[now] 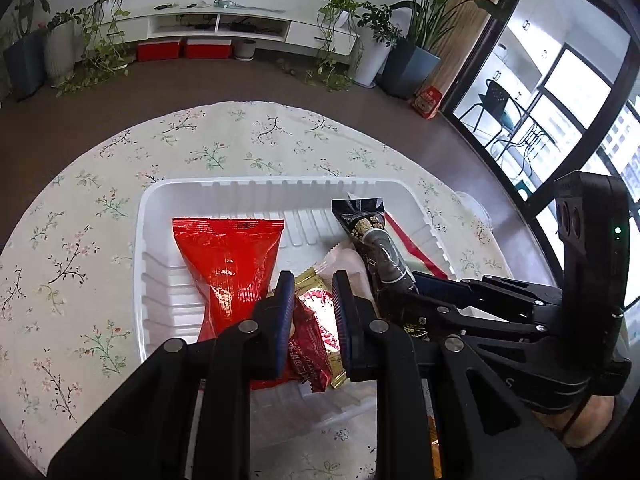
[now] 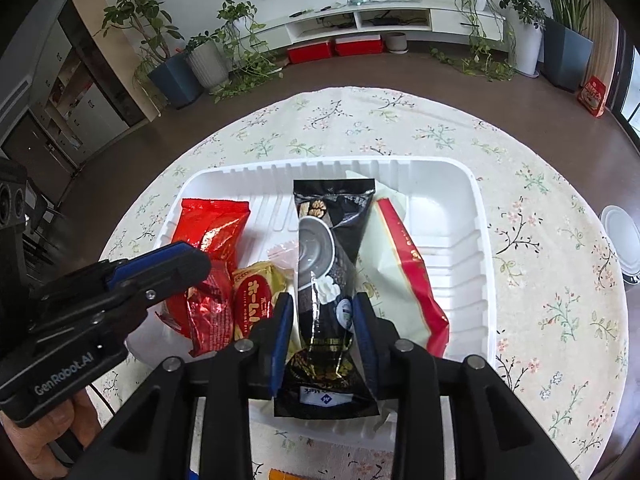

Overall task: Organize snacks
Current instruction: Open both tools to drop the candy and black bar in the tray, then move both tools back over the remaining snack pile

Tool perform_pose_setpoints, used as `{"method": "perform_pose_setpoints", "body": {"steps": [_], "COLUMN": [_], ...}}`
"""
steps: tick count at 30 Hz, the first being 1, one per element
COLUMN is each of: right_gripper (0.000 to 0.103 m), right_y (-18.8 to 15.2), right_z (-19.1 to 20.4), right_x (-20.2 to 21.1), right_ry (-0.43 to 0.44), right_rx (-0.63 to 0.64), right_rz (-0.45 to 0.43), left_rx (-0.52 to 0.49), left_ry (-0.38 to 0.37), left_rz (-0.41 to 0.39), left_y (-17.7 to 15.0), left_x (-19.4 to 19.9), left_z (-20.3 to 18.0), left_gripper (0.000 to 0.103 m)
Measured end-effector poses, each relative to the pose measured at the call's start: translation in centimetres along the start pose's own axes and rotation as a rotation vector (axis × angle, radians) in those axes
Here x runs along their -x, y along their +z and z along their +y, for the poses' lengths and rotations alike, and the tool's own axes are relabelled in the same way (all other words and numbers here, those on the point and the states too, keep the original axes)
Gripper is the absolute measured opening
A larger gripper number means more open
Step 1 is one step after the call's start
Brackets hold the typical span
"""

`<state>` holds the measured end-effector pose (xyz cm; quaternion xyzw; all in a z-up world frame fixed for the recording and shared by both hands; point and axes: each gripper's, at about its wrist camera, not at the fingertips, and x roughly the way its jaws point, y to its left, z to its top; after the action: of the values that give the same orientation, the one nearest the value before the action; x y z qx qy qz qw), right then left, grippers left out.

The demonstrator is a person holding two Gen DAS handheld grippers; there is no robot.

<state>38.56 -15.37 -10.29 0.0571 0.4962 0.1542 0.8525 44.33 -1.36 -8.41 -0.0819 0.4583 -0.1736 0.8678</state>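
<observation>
A white plastic tray (image 1: 256,192) (image 2: 460,216) sits on the flowered tablecloth and holds several snack packs. My left gripper (image 1: 312,284) is shut on a small red and gold snack pack (image 1: 312,336) over the tray's near edge. A big red pack (image 1: 228,256) (image 2: 212,232) lies in the tray's left part. My right gripper (image 2: 322,304) is shut on a long black snack pack (image 2: 328,264), also in the left wrist view (image 1: 380,248). A cream and red pack (image 2: 400,272) lies under it, to its right. A small yellow pack (image 2: 256,300) lies between the red and black packs.
The round table's edge (image 2: 560,136) curves close around the tray. A white round lid (image 2: 620,236) lies on the cloth at the right. An orange packet (image 1: 434,448) lies on the cloth near me. Plants, a TV bench and red boxes stand on the floor beyond.
</observation>
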Motion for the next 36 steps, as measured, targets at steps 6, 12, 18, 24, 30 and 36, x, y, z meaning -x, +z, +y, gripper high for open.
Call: {"method": "perform_pose_setpoints", "body": {"steps": [6,12,18,24,30,36], "right_gripper": [0.04,0.046,0.062,0.076,0.078,0.079], "right_y": [-0.3,-0.5,-1.7,-5.8,-11.9,-18.2], "right_z": [-0.5,-1.0,-2.6,-4.6,-6.5,-7.1], "right_x": [1.2,2.6,5.6,10.7,14.1,15.1], "right_ry": [0.01,0.016,0.065,0.135,0.157,0.182], "right_rx": [-0.022,-0.043,-0.114,-0.149,-0.218,-0.272], "right_rz": [-0.03,-0.062,-0.11,-0.213,-0.257,-0.24], "left_rx": [-0.01,0.018,0.031,-0.051,-0.019,0.06], "left_ry": [0.011,0.022,0.022,0.075,0.105,0.122], "left_rz": [-0.033,-0.042,-0.062,-0.12,-0.147,-0.074], "left_y": [-0.5,-1.8,-4.1,-8.3,-14.9,-21.6], "left_x": [2.6,4.1,6.6,10.6,14.0,15.6], "left_z": [-0.2,0.6,1.2,0.5,1.1,1.7], "left_gripper": [0.054,0.07,0.101,0.103,0.103,0.103]}}
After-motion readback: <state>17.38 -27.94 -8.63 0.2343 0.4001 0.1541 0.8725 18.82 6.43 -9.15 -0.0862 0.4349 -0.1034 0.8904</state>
